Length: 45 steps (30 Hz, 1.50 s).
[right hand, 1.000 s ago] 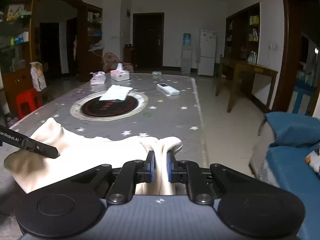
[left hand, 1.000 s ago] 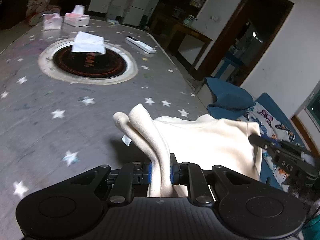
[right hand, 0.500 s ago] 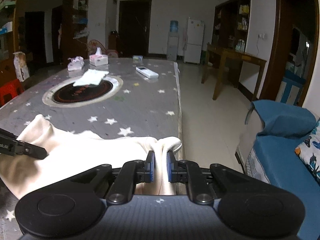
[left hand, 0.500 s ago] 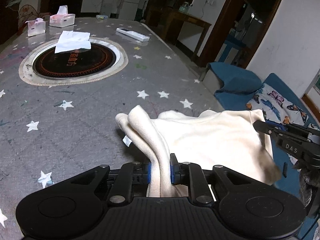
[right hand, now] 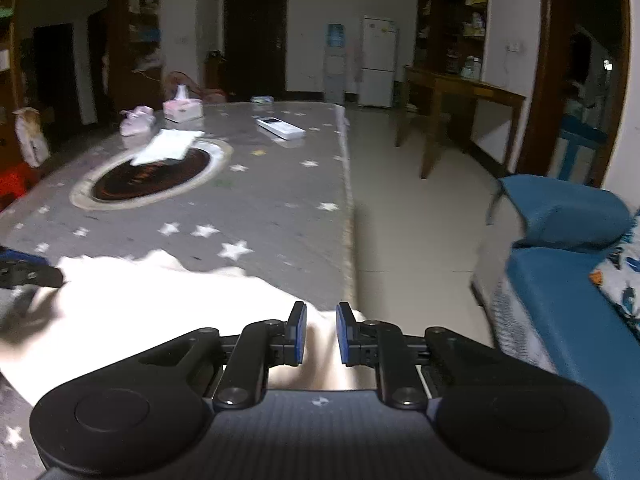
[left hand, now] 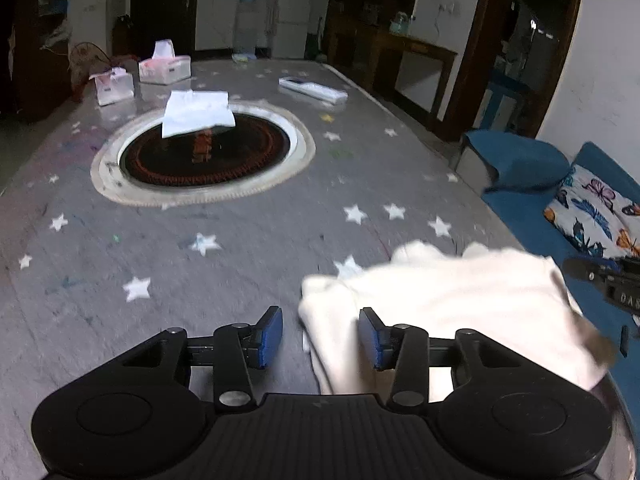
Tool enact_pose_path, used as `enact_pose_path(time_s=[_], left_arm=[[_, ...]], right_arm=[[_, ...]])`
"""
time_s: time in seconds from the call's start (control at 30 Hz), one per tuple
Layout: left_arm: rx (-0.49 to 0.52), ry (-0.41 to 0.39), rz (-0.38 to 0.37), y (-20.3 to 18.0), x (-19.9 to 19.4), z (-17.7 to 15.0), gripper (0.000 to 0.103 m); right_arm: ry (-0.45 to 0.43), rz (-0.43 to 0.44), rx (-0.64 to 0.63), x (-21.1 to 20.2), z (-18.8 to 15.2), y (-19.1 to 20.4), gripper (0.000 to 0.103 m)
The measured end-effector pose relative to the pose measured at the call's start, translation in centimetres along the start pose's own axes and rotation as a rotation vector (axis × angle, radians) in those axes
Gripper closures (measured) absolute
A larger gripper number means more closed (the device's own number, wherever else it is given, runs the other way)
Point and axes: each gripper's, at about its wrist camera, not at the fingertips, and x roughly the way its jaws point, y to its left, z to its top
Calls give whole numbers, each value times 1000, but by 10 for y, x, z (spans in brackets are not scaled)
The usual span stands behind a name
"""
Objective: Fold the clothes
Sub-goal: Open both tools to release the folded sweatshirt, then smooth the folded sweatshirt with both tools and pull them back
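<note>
A cream garment (left hand: pixel 440 300) lies on the near right corner of the grey star-patterned table (left hand: pixel 240 240). My left gripper (left hand: pixel 320 336) is over its left end with jaws opening. The cloth's edge lies between the blue pads, beside the right one and apart from the left one. In the right wrist view the garment (right hand: pixel 160 300) spreads left towards the left gripper's tip (right hand: pixel 28 274). My right gripper (right hand: pixel 321 332) is at its right end by the table edge. Its jaws are also opening, and the cloth lies flat between the narrowly parted pads. The right gripper's tip (left hand: pixel 608 284) shows at the far right.
A round dark inset (left hand: pixel 204 156) in the table's middle bears a white paper (left hand: pixel 196 114). Beyond it stand tissue boxes (left hand: pixel 164 68) and a white remote (left hand: pixel 312 88). A blue sofa (right hand: pixel 560 300) with a butterfly cushion (left hand: pixel 600 208) lies to the right, across a strip of floor.
Both grippers have come down with the garment, which now rests on the table. The left jaws have spread wide off the cloth's fold. The right jaws have parted slightly.
</note>
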Motion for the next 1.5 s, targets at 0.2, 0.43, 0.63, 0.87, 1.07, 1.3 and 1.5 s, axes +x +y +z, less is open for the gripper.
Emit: enact_pose_path(time_s=[0.2,0.43,0.63,0.87,1.07,1.3,1.5], left_arm=[[42,-15,-45,-14,10,8,71],[76,-3,-43,-21,31,9,71],[85,-13,-58,-25,27,11,71],[165,-29,-128,-49,8,-10,71],[222,-45,-122,-62,-1,-31,71],[238,-79,-127,-62,-25,-52,71],[250,-97,-149,-64,-39,-65,71]], right_arm=[[9,97,28,18,10,12,88],[51,108,46,45,7,18,87],[33,104,45,40,7,17,80],[5,151,7,7,-7,33,70],[-9,164,-73,-18,-32,59,62],[-53,168,-91,-43,-51,77,61],[-55,176,-77,-51,-57,80,62]])
